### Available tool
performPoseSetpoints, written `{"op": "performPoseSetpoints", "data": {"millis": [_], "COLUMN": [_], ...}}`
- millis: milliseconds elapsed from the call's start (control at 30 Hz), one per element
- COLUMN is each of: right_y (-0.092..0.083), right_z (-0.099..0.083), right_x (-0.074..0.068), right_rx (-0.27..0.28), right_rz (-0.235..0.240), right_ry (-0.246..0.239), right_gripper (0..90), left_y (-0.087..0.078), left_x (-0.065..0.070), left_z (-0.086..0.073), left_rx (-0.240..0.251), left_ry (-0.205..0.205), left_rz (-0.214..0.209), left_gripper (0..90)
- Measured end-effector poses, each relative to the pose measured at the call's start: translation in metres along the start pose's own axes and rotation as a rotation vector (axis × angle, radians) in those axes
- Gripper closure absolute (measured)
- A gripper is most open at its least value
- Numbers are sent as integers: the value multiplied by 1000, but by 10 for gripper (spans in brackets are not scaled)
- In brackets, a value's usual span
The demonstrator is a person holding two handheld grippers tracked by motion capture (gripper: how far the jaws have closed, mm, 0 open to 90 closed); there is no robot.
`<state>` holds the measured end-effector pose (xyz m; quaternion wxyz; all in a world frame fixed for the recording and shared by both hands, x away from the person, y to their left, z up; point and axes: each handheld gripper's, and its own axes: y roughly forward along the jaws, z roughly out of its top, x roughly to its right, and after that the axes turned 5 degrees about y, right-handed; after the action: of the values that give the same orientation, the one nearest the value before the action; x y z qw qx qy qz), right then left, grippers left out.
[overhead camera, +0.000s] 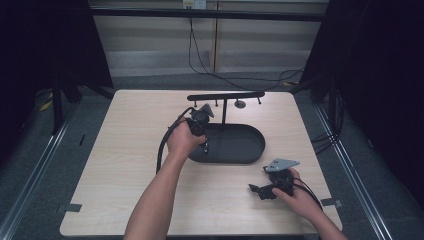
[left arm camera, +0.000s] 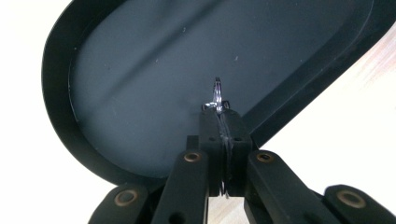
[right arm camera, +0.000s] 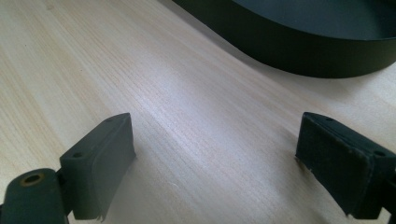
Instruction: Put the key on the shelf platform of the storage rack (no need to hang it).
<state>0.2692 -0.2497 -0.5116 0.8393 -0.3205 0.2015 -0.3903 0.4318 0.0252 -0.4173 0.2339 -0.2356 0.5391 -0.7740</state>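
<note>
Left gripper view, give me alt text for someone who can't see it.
The left gripper, jaws shut, pinches a small silvery metal ring above the floor of a black oval tray, with pale tabletop beyond the rim.

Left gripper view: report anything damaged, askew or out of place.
Nothing stands out. The left gripper is shut on a small metal ring above the dark oval tray, which lies flat and looks undamaged.

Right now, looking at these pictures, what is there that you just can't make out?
- Small shiny metal ring, left gripper view: the shut pads of the left hand-held gripper cover its lower part, so its full shape is unclear.
- The same ring, high view: too small to tell.
- Black tray, right gripper view: cut off by the top edge.
- Hooks on the black stand, high view: too small to read.
</note>
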Motion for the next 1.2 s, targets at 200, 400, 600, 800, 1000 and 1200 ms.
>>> {"op": "performPoseSetpoints", "data": {"millis": [200,400,600,800,1000,1200], "right_y": [0,0,0,0,0,0], "right_z": [0,0,0,0,0,0], "right_x": [0,0,0,0,0,0], "right_rx": [-1,0,-1,1,1,1], "right_rz": [1,-1,2,3,2,2], "right_ry": [1,0,3,-1,-1,-1], "right_gripper": [108,108,108,108,108,108], "left_y": [4,8,10,11,10,10], "left_x": [1,0,-3,-5,-6,-4], "left_z": [-1,-3,-5,-4,-5,-6], "left_rx": [5,41,45,60,56,74], "left_ry": [4,-18,-19,-19,-23,-16], "left_rz": [12,24,40,40,44,51], "left_gripper": [887,887,885,855,831,790]}}
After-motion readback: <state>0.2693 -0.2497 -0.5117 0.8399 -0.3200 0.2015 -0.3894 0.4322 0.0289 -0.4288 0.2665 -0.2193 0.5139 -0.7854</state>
